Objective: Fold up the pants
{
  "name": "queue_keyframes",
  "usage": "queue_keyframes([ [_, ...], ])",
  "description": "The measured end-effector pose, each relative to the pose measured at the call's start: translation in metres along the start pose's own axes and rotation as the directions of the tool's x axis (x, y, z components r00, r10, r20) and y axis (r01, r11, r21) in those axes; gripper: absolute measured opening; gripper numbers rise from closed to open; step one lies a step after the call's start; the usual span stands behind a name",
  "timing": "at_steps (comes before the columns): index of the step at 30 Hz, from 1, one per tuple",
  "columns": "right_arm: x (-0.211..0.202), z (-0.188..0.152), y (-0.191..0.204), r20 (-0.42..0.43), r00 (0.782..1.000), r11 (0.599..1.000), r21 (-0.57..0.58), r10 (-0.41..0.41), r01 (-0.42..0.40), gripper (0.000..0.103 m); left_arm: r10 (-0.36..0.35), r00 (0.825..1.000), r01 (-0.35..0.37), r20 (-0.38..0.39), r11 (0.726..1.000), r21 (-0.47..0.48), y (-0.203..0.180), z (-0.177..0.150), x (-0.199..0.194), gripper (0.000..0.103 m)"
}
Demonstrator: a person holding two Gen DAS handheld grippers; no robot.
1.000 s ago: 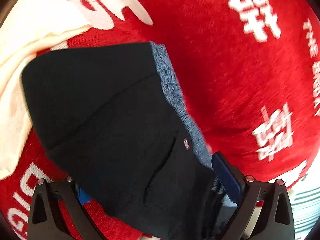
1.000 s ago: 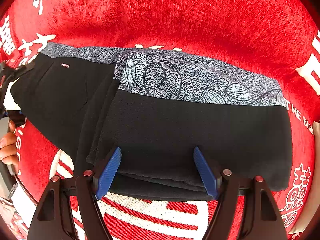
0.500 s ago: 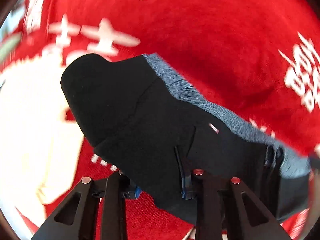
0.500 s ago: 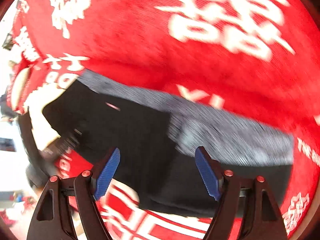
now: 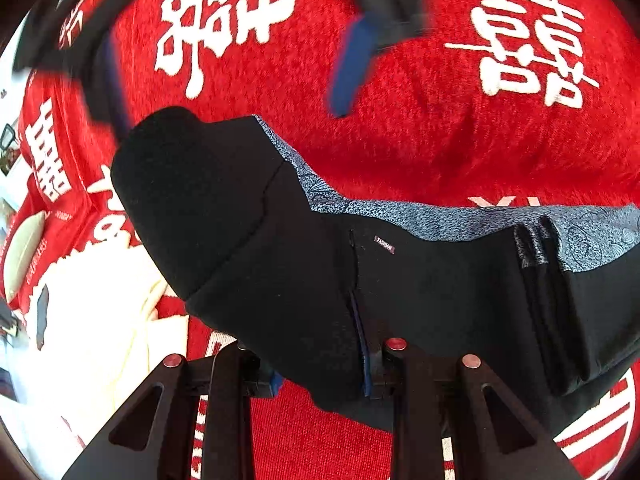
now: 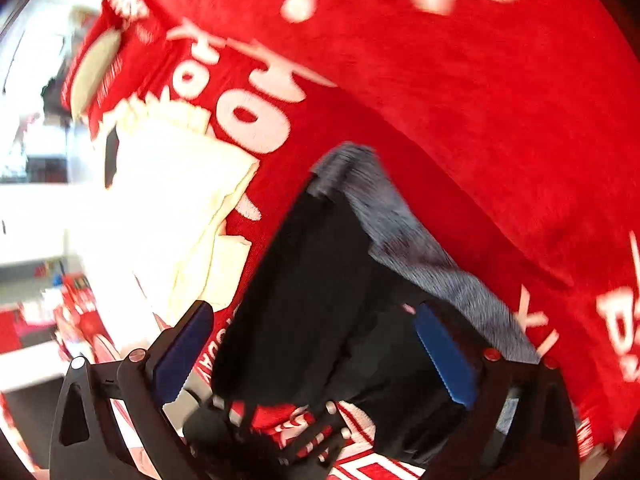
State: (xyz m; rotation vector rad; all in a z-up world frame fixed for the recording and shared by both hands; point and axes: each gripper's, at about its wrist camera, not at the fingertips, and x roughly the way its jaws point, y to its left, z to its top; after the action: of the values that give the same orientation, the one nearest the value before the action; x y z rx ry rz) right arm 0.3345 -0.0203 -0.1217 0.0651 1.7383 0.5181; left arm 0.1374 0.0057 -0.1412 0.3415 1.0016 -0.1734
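Your left gripper (image 5: 320,372) has its fingers pinched narrow on the near edge of the pants (image 5: 304,272), right by the pocket seam, so that hem is clamped. The pants are black with a grey-blue patterned waistband (image 5: 440,216), bunched in folds on the red cloth (image 5: 420,132) with white lettering. One rounded black end sticks out toward the cream garment (image 5: 120,340) on the left side of the left wrist view.

Your right gripper (image 6: 316,352) is opening, fingers spread wide, nothing pressed between them, though the pants (image 6: 308,280) sit just past the tips. That view is blurred.

Past the waistband edge the red cloth is mostly bare. The cream garment (image 6: 172,200) crowds the other side, and the cloth's edge drops off beyond it.
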Motion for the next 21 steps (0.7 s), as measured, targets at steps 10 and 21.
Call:
queue_keyframes([
  [10, 0.053, 0.013, 0.006, -0.151, 0.976, 0.986, -0.078, -0.159, 0.149, 0.031, -0.002, 0.999, 0.000, 0.036, 0.999, 0.051, -0.009, -0.003, -0.016, 0.029],
  [21, -0.023, -0.052, -0.052, 0.116, 0.993, 0.996, 0.079, 0.021, -0.030, 0.029, -0.097, 0.990, 0.082, 0.100, 0.985, 0.149, -0.045, 0.012, -0.066, 0.029],
])
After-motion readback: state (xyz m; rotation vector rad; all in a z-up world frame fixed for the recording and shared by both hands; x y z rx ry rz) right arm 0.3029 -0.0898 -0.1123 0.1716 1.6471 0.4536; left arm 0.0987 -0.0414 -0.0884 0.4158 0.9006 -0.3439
